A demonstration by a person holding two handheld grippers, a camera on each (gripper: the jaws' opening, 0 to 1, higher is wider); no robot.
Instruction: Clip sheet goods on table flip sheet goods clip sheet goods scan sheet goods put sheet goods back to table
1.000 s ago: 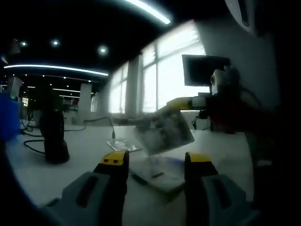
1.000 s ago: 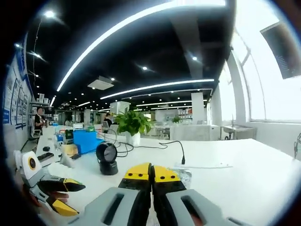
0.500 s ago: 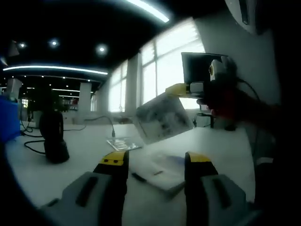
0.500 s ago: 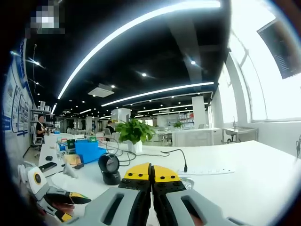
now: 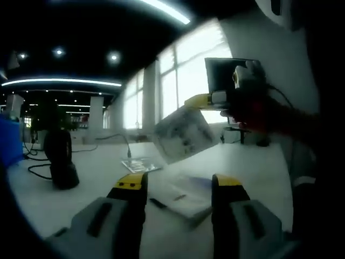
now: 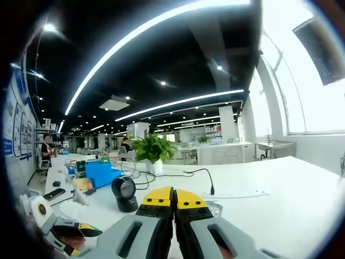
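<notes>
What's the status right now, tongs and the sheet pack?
Right tongs shut on the sheet pack, held up off the table. Left tongs open, low over more packs. Scanner ahead, path open.

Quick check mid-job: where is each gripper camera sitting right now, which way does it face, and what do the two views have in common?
Left gripper view: rides the left gripper, jaws apart, facing the windows; the right gripper holds a sheet pack above the table.
Right gripper view: rides the right gripper, jaws shut, facing the office; left gripper at lower left.
Shared: the black scanner and table.
</notes>
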